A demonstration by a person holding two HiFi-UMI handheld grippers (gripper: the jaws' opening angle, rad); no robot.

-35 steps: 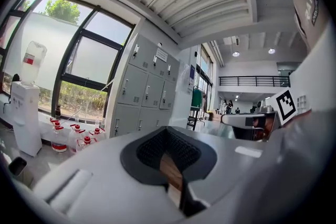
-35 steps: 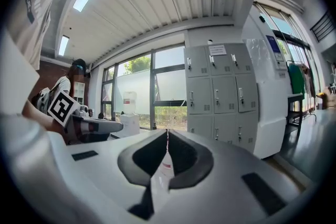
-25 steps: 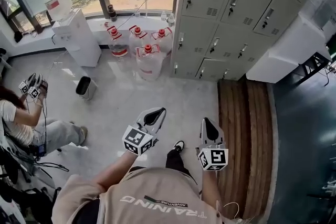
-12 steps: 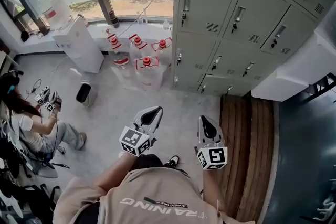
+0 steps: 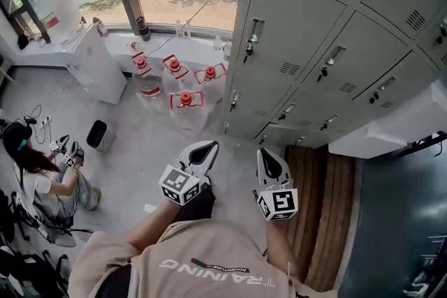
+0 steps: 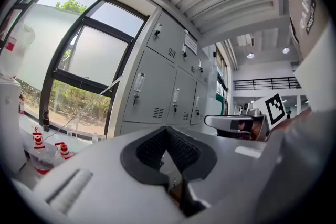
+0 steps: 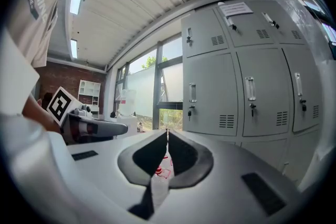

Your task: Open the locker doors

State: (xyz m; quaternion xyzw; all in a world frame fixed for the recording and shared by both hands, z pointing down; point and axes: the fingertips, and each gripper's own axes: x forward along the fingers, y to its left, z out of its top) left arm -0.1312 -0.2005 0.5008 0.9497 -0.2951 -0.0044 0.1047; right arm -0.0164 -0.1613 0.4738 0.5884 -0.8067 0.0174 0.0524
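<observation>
A bank of grey metal lockers fills the upper right of the head view. Every door I can see is closed, each with a small handle and a key below it. My left gripper and right gripper are held side by side over the floor, pointing level at the lockers and still well short of them. Both are shut, with nothing between the jaws. In the left gripper view the lockers stand ahead, beyond the shut left gripper. In the right gripper view the doors lie just right of the shut right gripper.
Several water jugs with red caps stand on the floor left of the lockers, under the window. Further left are a white water dispenser, a dark bin and a seated person. A slatted wooden platform and a white bench lie to the right.
I have walked toward the lockers, which now look larger and nearer. Both grippers have come forward with me, still side by side and shut.
</observation>
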